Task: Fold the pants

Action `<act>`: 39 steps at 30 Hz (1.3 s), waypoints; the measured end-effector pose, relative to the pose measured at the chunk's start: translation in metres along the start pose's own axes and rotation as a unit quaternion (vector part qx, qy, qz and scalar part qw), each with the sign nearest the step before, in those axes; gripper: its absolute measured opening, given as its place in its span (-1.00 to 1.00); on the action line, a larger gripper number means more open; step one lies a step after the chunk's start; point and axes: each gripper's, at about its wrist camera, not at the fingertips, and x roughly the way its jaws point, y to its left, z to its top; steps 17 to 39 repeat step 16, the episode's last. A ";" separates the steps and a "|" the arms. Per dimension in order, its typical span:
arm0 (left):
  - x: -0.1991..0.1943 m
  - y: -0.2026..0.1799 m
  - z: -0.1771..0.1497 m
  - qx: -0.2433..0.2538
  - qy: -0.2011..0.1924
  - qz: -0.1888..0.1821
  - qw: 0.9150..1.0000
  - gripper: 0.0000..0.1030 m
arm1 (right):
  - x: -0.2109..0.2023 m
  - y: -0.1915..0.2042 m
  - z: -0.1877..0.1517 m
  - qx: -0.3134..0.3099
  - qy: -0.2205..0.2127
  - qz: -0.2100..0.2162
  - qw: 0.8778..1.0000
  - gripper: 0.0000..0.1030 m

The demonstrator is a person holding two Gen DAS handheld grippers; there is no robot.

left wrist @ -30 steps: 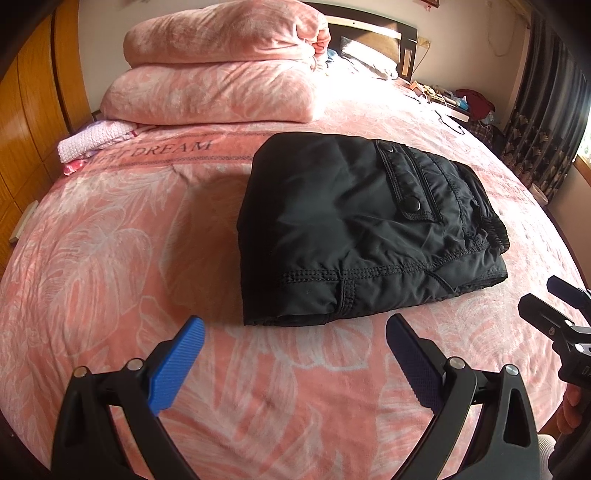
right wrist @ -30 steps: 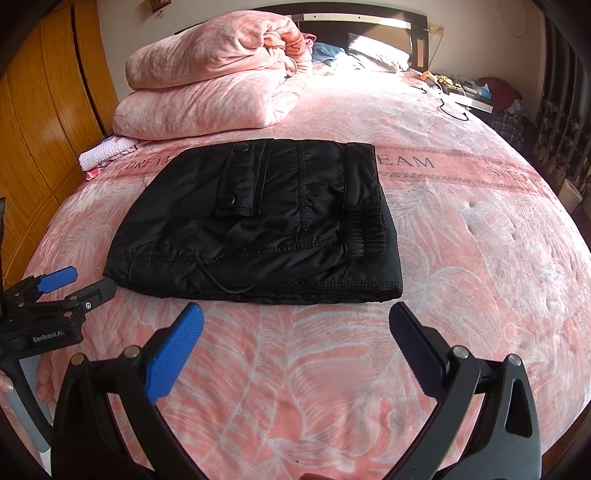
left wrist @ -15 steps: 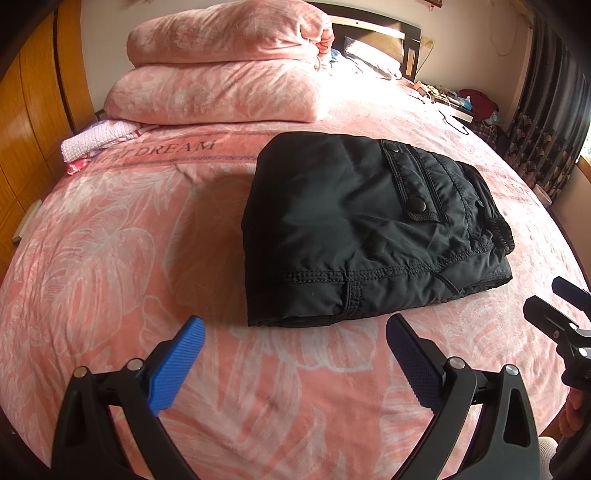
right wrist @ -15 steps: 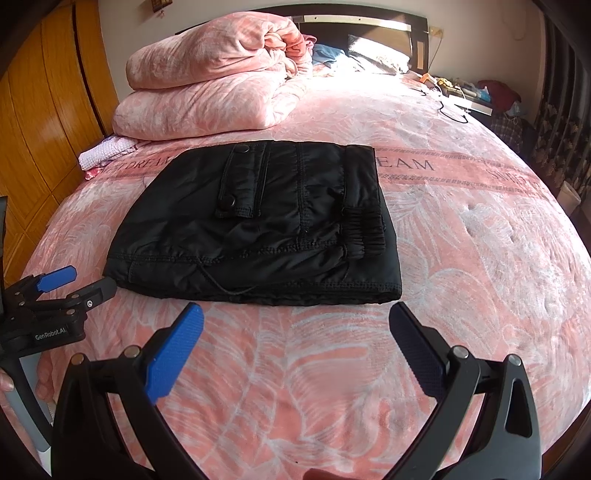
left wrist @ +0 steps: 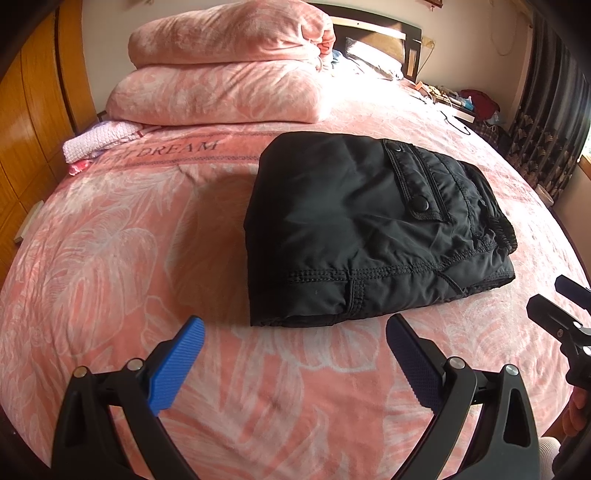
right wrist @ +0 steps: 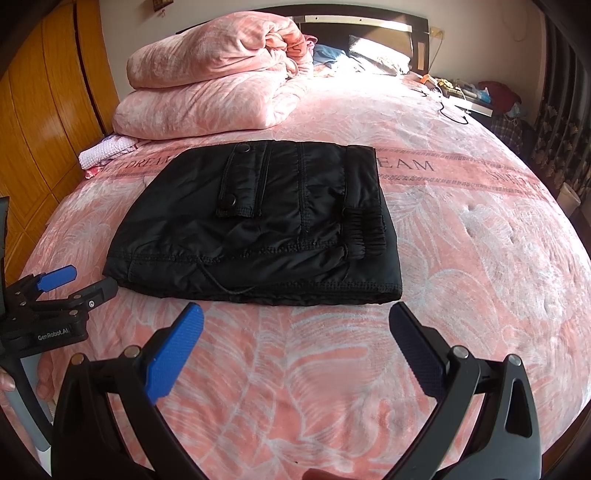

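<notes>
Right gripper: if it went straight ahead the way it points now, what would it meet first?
Probably the near edge of the folded black pants; the open right gripper points at them over bare bedspread. Depth is uncertain.

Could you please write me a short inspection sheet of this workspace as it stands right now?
Surface: pink leaf-print bedspread on a bed, lettering across it.
Job's things: black pants lie folded in a compact bundle, pocket flap and snap button on top, drawstring at the near edge.
Clutter: folded pink quilts stacked behind the pants; small pink knitted cloth beside them.
Grippers: left tool open, empty, short of the pants; right tool likewise.
Cables: dark cord on the bed's far right edge.
Surroundings: wooden wardrobe, dark headboard, patterned curtains, cluttered bedside stand.
</notes>
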 end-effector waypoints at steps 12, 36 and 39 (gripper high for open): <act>0.002 -0.004 0.001 0.012 0.007 -0.007 1.000 0.93 | 0.002 -0.002 0.000 0.009 0.003 0.005 1.000 0.95; 0.001 -0.003 0.000 0.012 0.006 -0.008 1.000 0.93 | 0.005 -0.002 0.000 0.009 0.006 0.005 1.000 0.95; 0.001 -0.003 0.000 0.012 0.006 -0.008 1.000 0.93 | 0.005 -0.002 0.000 0.009 0.006 0.005 1.000 0.95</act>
